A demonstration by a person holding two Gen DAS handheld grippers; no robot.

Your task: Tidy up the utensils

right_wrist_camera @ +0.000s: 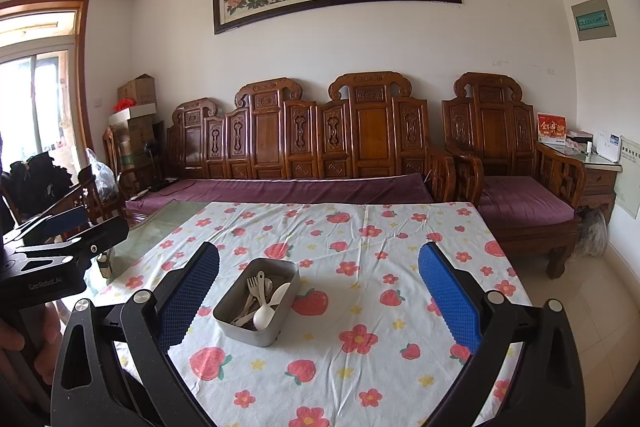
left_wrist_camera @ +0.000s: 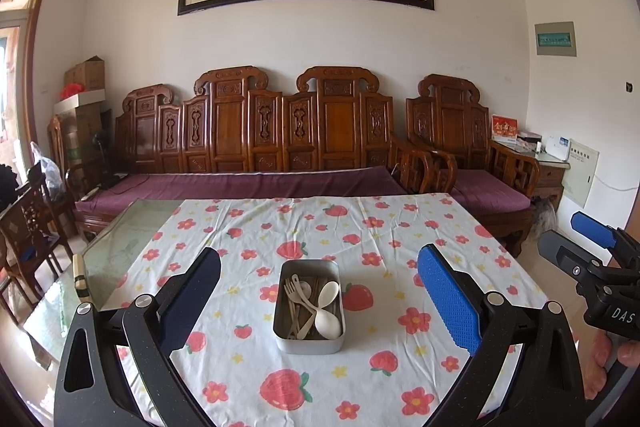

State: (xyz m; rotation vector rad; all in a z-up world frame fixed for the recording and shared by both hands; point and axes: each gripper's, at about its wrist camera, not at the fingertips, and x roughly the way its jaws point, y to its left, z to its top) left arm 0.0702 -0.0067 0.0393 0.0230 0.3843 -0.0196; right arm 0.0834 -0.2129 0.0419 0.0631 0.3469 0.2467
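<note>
A grey metal box [left_wrist_camera: 282, 339] stands on the flowered tablecloth in the middle of the table. It holds cream spoons [left_wrist_camera: 329, 321], a cream fork [left_wrist_camera: 291, 291] and brown chopsticks. The box also shows in the right wrist view [right_wrist_camera: 240, 333], left of centre. My left gripper [left_wrist_camera: 320, 291] is open and empty, held above the table with the box between its fingers' lines. My right gripper [right_wrist_camera: 318, 291] is open and empty, with the box just right of its left finger. The right gripper's body shows at the left wrist view's right edge [left_wrist_camera: 600, 267].
The tablecloth [left_wrist_camera: 360, 227] covers most of a glass-topped table; bare glass [left_wrist_camera: 120, 251] shows at the left. A carved wooden sofa with purple cushions [left_wrist_camera: 248, 183] stands behind the table. Wooden chairs [left_wrist_camera: 28, 227] stand at the left.
</note>
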